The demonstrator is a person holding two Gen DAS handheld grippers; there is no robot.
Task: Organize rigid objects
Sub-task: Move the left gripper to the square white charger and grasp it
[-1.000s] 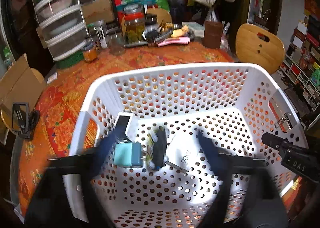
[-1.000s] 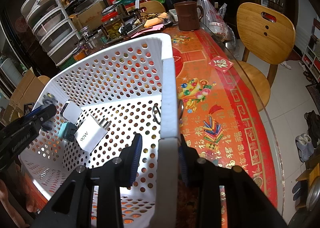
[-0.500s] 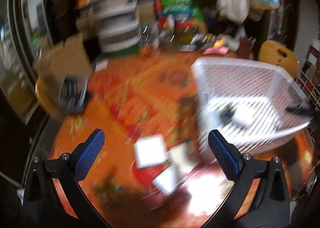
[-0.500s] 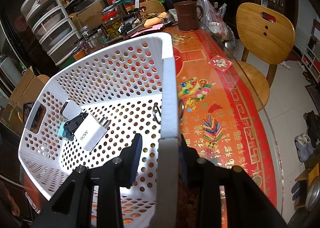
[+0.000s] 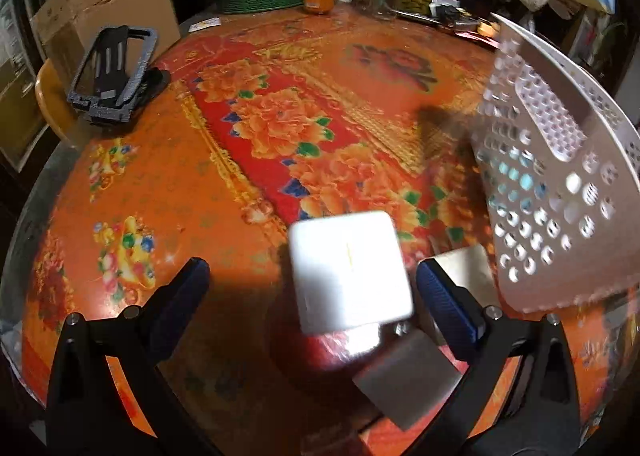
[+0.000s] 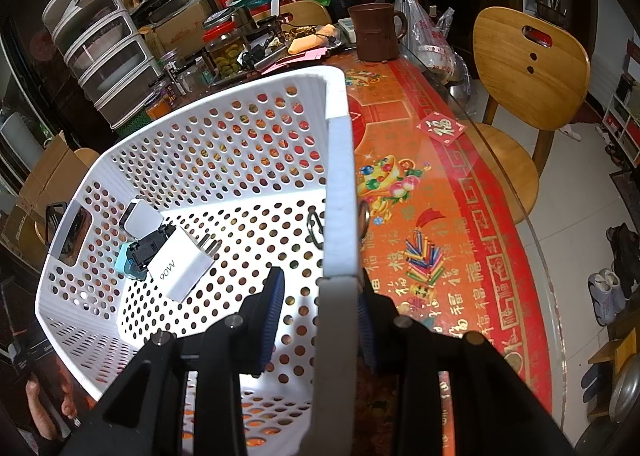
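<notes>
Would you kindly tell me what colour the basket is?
The basket is white, with round holes all over; the right wrist view shows it best.

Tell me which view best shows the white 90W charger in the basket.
The right wrist view: the 90W charger lies in plain sight on the basket floor. The left wrist view shows only the basket's outer wall, not this charger.

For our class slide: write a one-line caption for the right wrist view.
Right gripper clamps the white basket rim; chargers lie inside.
</notes>
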